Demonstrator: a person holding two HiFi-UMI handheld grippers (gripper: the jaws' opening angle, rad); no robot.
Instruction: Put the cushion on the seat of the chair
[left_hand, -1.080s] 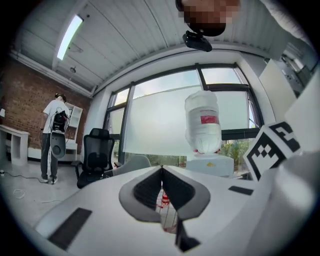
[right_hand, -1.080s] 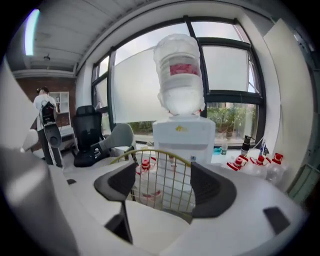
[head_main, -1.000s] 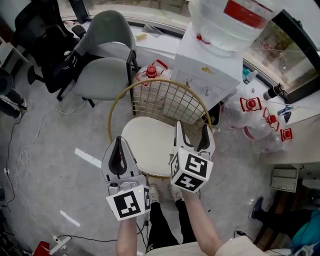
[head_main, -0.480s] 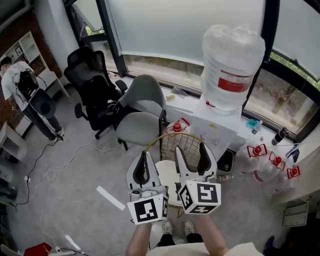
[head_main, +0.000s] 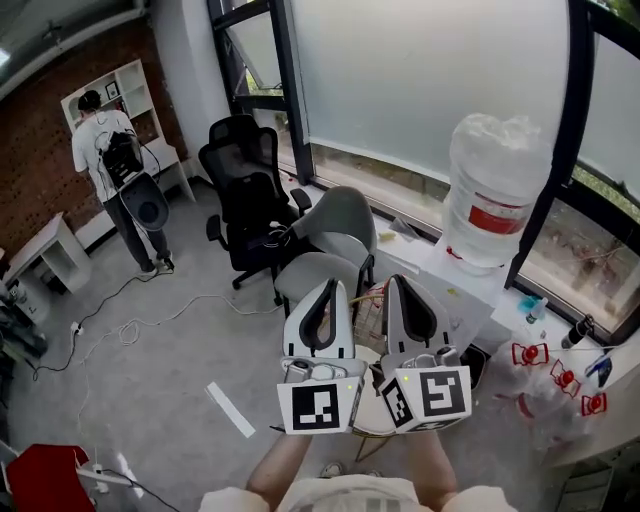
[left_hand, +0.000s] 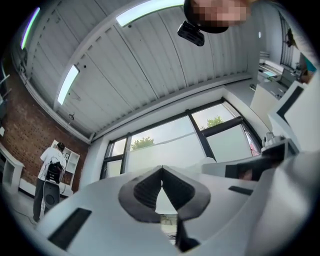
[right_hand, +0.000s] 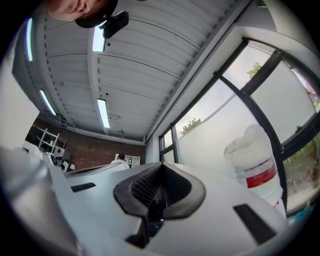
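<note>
Both grippers are raised high in front of the room, side by side, with nothing held. My left gripper (head_main: 330, 284) (left_hand: 161, 168) is shut, its tips meeting against the window. My right gripper (head_main: 392, 281) (right_hand: 161, 165) is shut too, with nothing between its pads. They hide nearly all of the gold wire-backed chair (head_main: 368, 304); only a strip of its back shows between them. Under the marker cubes a pale sliver of the cushioned seat (head_main: 366, 427) peeks out.
A water dispenser with a big bottle (head_main: 497, 195) stands to the right by the window. Behind the grippers are a grey chair (head_main: 335, 235) and a black office chair (head_main: 245, 185). A person (head_main: 110, 150) stands at far left. Red-capped bottles (head_main: 545, 365) and cables (head_main: 130, 325) lie on the floor.
Both grippers rose and tipped upward, away from the chair seat. The right gripper's jaws went from wide open to shut. The view lifted from the chair to the room.
</note>
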